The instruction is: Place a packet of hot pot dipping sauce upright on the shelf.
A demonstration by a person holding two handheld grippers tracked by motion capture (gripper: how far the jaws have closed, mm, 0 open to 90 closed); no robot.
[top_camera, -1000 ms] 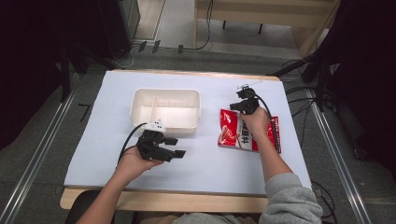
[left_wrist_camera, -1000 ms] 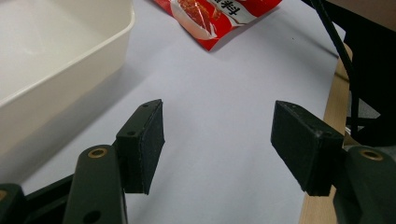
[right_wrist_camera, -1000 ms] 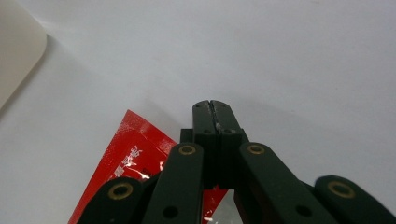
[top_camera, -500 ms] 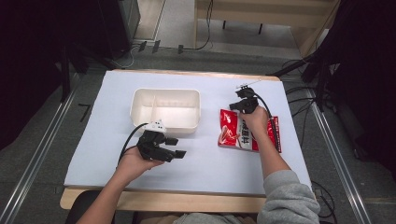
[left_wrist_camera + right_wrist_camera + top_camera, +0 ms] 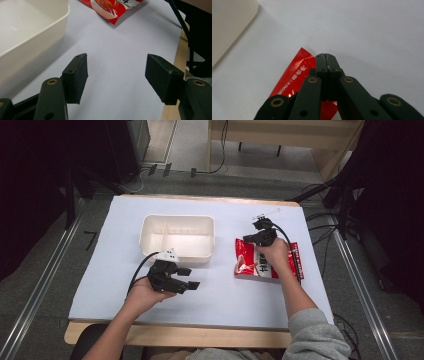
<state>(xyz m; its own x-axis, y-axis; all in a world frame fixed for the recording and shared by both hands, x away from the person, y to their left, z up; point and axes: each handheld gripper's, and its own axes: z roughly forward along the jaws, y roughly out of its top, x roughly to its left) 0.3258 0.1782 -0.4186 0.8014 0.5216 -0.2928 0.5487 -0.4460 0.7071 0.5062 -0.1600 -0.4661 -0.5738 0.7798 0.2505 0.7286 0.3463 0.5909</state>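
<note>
A red snack packet (image 5: 247,262) lies on the white table cover, right of a white divided bin (image 5: 150,222). My right gripper (image 5: 260,234) rests at the packet's far edge, with the hand covering the packet's middle. In the right gripper view its jaws (image 5: 326,57) are pressed together. The red packet (image 5: 294,75) rises to them from the left, and a thin pale sliver shows in the seam. My left gripper (image 5: 191,279) hovers low in front of the bin, open. In the left gripper view its jaws (image 5: 116,76) hold nothing, and the packet (image 5: 110,8) lies beyond them.
The bin's wall (image 5: 37,47) stands close on the left of the left gripper, and its corner (image 5: 229,22) shows in the right gripper view. The wooden table edge (image 5: 200,337) runs along the near side. Cables trail from both grippers.
</note>
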